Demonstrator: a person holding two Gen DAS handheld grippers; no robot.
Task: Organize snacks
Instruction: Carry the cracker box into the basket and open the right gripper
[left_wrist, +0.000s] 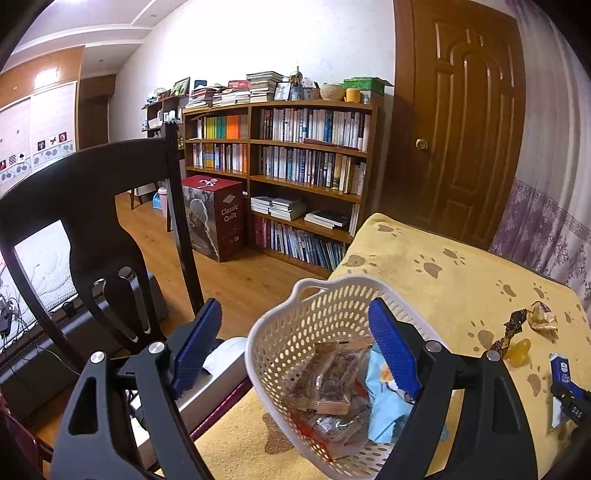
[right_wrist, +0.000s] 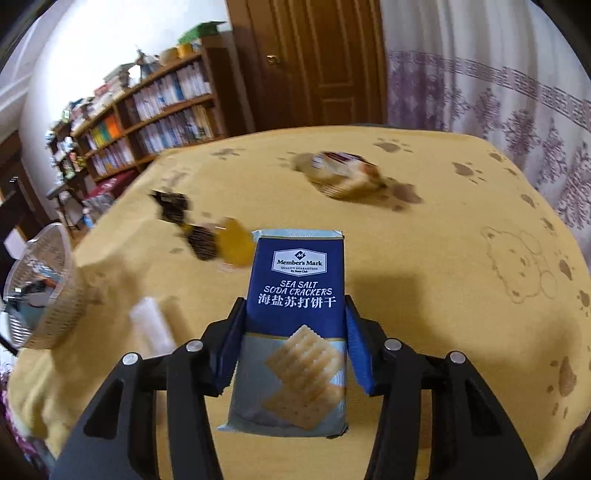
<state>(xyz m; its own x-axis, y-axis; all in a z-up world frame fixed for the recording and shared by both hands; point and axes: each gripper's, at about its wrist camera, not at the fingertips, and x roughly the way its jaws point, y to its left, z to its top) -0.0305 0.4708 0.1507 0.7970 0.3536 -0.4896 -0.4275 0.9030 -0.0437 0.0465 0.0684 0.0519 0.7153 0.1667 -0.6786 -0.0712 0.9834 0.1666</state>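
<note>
Right wrist: right gripper (right_wrist: 294, 334) clamps cracker pack (right_wrist: 295, 295); bkgd blurred, maybe candies.

cracker pack (right_wrist: 295, 295) "Member's Mark", box (left_wrist: 216, 218) "Classic Quilt"

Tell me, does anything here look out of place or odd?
Yes. The white basket sits at the table's corner, seemingly overhanging the edge. Loose snacks still lie on the yellow cloth: a dark-wrapped candy and a blurred packet.

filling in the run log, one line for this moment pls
left hand-held gripper: open, at basket rim | right hand-held gripper: shut on cracker pack | loose snacks on table
</note>
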